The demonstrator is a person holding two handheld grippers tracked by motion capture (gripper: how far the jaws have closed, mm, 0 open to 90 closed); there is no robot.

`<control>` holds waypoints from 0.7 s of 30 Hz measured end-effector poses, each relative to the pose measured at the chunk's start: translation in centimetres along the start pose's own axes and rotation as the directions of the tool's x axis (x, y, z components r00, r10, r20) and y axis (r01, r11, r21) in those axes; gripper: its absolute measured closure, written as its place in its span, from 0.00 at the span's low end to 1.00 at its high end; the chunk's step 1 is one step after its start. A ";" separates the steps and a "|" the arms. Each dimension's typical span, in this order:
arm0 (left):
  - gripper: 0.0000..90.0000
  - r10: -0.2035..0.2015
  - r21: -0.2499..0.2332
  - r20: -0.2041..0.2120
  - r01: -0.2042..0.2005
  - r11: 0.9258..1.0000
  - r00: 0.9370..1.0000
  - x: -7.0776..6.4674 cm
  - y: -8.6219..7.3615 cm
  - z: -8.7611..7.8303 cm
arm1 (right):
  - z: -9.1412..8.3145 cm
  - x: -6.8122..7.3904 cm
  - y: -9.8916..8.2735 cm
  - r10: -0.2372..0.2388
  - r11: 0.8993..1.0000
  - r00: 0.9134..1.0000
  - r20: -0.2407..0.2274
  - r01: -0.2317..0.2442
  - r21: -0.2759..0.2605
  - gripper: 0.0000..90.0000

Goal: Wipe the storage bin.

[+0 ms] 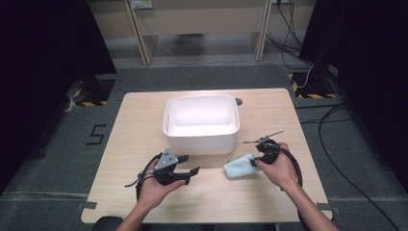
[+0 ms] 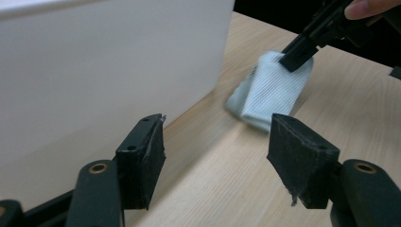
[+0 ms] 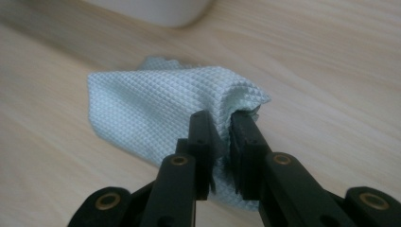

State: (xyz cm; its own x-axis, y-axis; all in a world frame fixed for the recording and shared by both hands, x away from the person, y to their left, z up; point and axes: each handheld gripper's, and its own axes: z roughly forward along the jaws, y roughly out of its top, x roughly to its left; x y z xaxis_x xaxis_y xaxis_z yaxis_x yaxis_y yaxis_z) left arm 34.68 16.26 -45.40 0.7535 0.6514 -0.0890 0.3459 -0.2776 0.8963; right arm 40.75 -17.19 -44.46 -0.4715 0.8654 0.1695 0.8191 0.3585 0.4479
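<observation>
My right tool (image 3: 221,130) is clamped on a fold of the pale blue cloth (image 3: 156,109), its two black jaws pinched together with a ridge of fabric bunched between them. The rest of the cloth lies slack on the counter (image 1: 144,120) just ahead of that tool, and in the high view it sits just left of my right hand (image 1: 279,166). The white bin (image 1: 202,124) stands beyond, near but not touching the cloth.

My left tool (image 2: 215,142) hangs with its jaws wide apart and nothing between them; the cloth is ahead of it and to its right, the bin wall close on its left.

As I judge it, the step is lifting the cloth to drop it in the bin. To do that well I should keep the pinch firm, since only one edge is caught, and raise it high enough that the trailing part clears the rim before I let go. My left tool can stay off, ready to catch a loose corner.

Count: one cloth, one bin, two tools.
</observation>
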 end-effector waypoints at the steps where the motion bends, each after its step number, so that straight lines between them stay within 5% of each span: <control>1: 0.40 0.004 -0.001 0.002 -0.004 1.000 1.000 -0.1 0.1 0.1 | 0.0 0.9 0.4 -0.015 1.000 1.000 -0.013 0.015 -0.003 0.89; 13: 0.32 0.107 0.054 -0.001 -0.106 0.993 0.994 -1.8 0.2 2.5 | -0.3 8.6 4.3 -0.147 0.989 0.979 -0.138 0.144 -0.033 0.89; 21: 0.30 0.207 0.093 -0.030 -0.204 0.975 0.978 -2.3 -0.3 3.3 | -0.8 11.6 5.3 -0.196 0.980 0.959 -0.205 0.190 -0.050 0.89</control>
State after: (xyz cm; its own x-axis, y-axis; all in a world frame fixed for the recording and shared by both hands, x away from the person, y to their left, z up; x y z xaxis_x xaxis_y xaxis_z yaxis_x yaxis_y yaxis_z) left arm 34.72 12.55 -46.88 0.7915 0.6008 0.1120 0.2354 -0.4689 0.8513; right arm 39.36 -5.48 -39.44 -0.6800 0.6876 0.2546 0.6971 0.4985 0.5153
